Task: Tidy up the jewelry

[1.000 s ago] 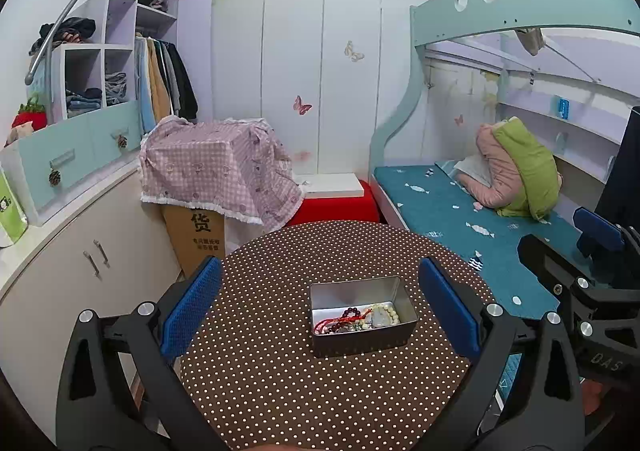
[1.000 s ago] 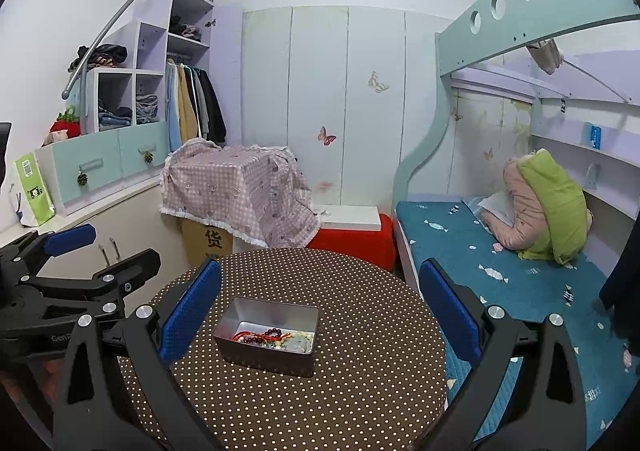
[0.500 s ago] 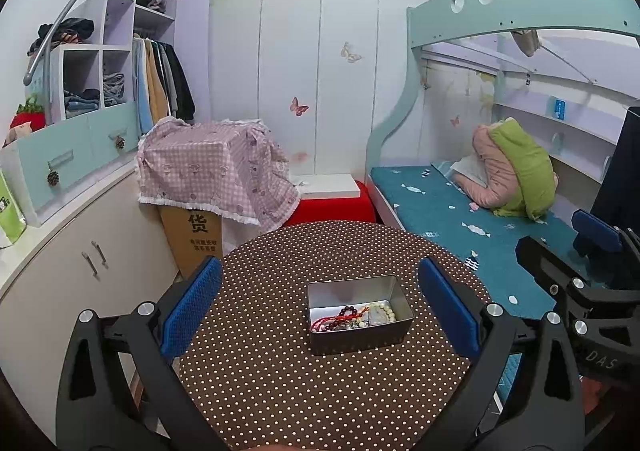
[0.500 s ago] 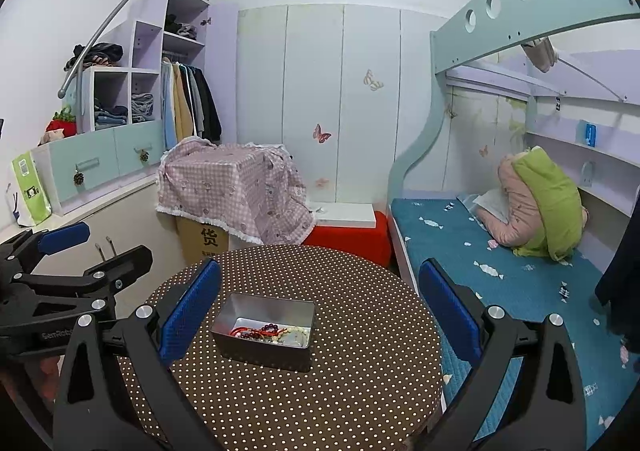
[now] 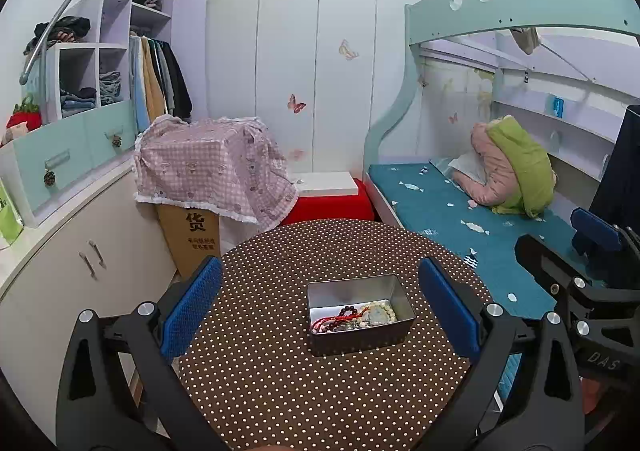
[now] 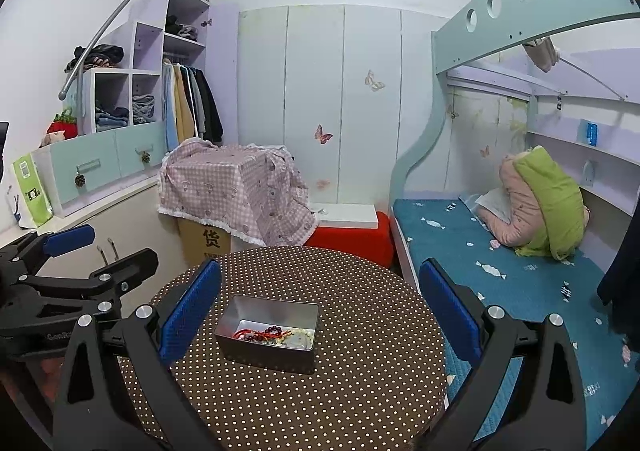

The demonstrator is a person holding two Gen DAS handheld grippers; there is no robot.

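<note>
A small open metal tin (image 5: 362, 339) (image 6: 276, 353) sits on the round brown polka-dot table (image 5: 280, 391) (image 6: 360, 383). Inside lies tangled jewelry (image 5: 356, 317) (image 6: 274, 333): a red cord, dark beads and pale beads. My left gripper (image 5: 320, 307) is open and empty, held above the table's near side with the tin between its blue pads. My right gripper (image 6: 320, 307) is open and empty, with the tin ahead and slightly left. Each gripper also shows in the other's view, the right one (image 5: 592, 247) and the left one (image 6: 80, 251).
A bunk bed with a teal mattress (image 5: 460, 219) and a pink and green bundle (image 5: 516, 171) stands to the right. A box under a pink checked cloth (image 5: 216, 171) and a red stool (image 5: 332, 203) stand behind the table. White cabinets (image 5: 80, 251) run along the left.
Both grippers have drifted slightly; the tin sits a little lower and more left in both views. Both stay open.
</note>
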